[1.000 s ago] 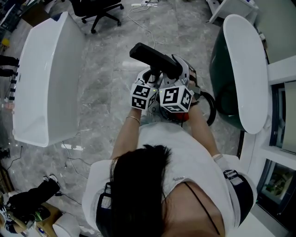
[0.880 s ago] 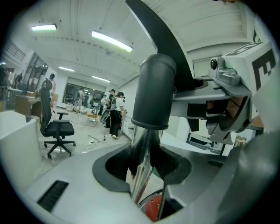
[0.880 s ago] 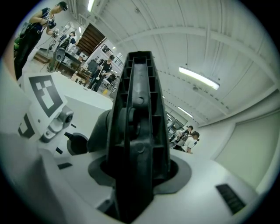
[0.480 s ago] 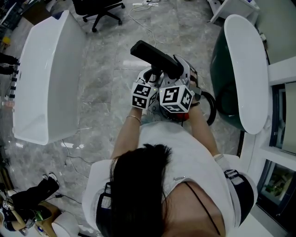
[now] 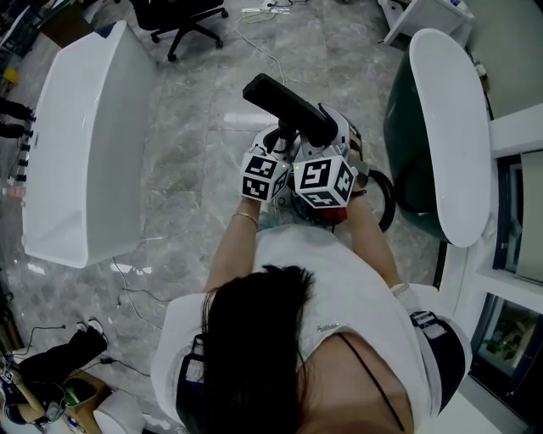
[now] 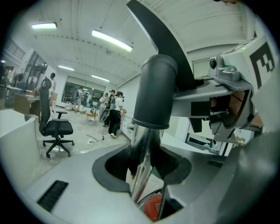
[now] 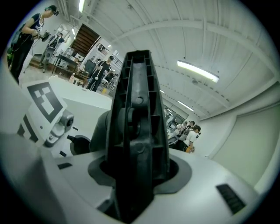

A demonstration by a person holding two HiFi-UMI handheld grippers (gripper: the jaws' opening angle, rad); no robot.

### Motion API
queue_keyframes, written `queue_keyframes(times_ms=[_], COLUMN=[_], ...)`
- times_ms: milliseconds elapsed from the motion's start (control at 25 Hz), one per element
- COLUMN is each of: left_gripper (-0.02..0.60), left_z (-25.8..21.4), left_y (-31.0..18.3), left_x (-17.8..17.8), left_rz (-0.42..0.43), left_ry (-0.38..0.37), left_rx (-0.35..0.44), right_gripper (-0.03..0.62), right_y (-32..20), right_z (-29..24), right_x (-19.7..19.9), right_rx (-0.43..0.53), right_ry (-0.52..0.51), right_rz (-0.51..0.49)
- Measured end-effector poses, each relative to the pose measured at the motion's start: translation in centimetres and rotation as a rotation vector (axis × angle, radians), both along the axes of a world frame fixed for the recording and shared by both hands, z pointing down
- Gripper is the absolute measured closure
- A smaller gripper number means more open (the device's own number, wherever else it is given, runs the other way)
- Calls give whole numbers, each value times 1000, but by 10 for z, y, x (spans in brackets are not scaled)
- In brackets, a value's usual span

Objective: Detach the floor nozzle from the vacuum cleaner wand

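The black floor nozzle [image 5: 288, 108] juts up and away from me above both marker cubes. In the right gripper view its ribbed underside [image 7: 138, 131] fills the space between the jaws, and my right gripper [image 7: 138, 175] is shut on it. The chrome wand [image 6: 141, 175] runs up into a black collar [image 6: 155, 96] at the nozzle neck, with my left gripper [image 6: 142, 179] shut on the tube. The two grippers [image 5: 293, 174] sit side by side, almost touching. A red part of the vacuum body [image 6: 151, 210] shows below the wand.
A long white table [image 5: 85, 144] stands at the left and an oval white one [image 5: 450, 127] at the right. A black office chair [image 5: 182, 21] and a floor cable [image 5: 263, 47] lie ahead. The black hose [image 5: 386, 199] loops beside my right arm.
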State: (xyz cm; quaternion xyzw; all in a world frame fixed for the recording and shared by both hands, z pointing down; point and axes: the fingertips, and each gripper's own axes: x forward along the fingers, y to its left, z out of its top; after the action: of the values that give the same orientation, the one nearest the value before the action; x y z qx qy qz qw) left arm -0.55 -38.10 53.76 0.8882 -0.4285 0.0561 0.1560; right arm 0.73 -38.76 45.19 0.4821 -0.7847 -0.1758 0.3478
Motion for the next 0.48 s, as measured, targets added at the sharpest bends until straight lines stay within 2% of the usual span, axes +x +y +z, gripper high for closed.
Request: queue_keyframes(times_ms=[200,480], left_gripper=[431,431], left_z=[-3,-3], left_y=[-1,0], left_x=[5,2], left_rz=[12,1], left_ry=[7,11], left_rx=[1,6], right_gripper=[401,399], right_y=[0,2], right_z=[-5,-2], right_x=[6,4], right_rx=[-4,-42], right_ry=[40,14], right_rz=[21,31])
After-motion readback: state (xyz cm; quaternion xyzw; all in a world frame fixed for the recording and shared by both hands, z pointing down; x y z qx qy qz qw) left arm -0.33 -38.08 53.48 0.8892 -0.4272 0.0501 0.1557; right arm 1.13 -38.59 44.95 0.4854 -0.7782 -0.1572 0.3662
